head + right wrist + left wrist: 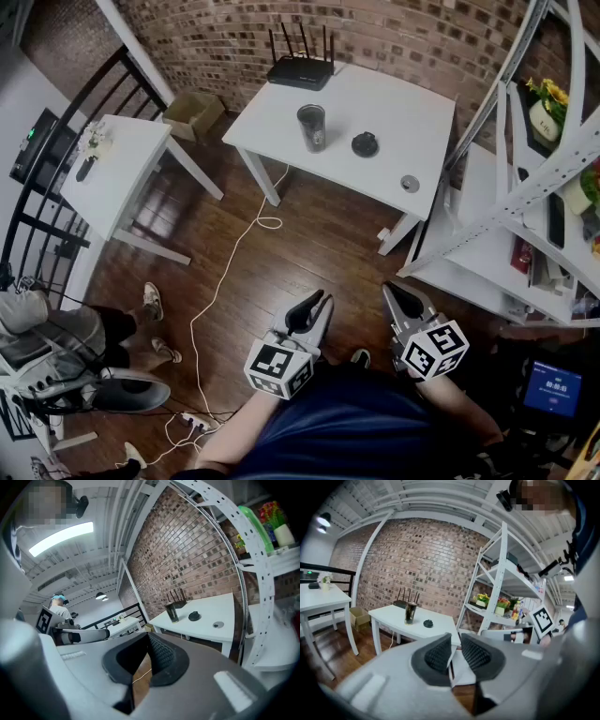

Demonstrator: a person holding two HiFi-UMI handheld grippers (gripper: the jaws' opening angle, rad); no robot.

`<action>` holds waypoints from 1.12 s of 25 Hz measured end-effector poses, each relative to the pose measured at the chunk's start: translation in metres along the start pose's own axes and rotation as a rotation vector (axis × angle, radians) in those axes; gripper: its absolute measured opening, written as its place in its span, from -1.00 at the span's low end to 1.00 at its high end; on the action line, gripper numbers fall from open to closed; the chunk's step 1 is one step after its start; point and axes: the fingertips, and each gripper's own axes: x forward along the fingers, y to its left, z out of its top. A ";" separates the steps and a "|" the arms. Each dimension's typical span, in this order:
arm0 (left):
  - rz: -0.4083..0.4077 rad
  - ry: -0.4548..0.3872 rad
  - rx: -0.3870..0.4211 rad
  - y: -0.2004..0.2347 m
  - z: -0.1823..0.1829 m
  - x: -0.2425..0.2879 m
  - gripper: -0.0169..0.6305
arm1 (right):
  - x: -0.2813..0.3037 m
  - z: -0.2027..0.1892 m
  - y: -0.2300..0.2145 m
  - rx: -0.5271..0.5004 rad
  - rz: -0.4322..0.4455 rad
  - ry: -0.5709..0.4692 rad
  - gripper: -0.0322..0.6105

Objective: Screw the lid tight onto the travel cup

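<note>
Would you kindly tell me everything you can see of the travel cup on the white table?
The travel cup is a tall, dark tumbler, seemingly glossy, standing upright on the white table, in front of a black router. It wears no lid: the dark lid lies apart beside it. Nothing but the table touches it.

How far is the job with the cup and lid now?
Done: nothing; the travel cup stands lidless on the white table, the lid lying beside it, apart. In hand: nothing; the left gripper, jaws slightly apart, and right gripper, jaws together, are empty, far from the table. Left: fetch the lid, screw it on.
</note>
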 end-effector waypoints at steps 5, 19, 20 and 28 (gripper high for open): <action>-0.054 -0.030 0.020 0.073 0.048 0.005 -0.86 | 0.070 0.026 0.027 -0.026 -0.032 -0.011 -0.87; -0.208 -0.023 -0.039 0.181 0.099 0.060 -0.93 | 0.179 0.067 0.021 -0.031 -0.183 0.031 -0.87; -0.200 -0.029 -0.041 0.184 0.102 0.067 -0.93 | 0.183 0.069 0.015 -0.031 -0.180 0.029 -0.87; -0.040 -0.012 0.048 0.219 0.123 0.142 -0.83 | 0.246 0.098 -0.057 -0.043 -0.053 -0.020 -0.87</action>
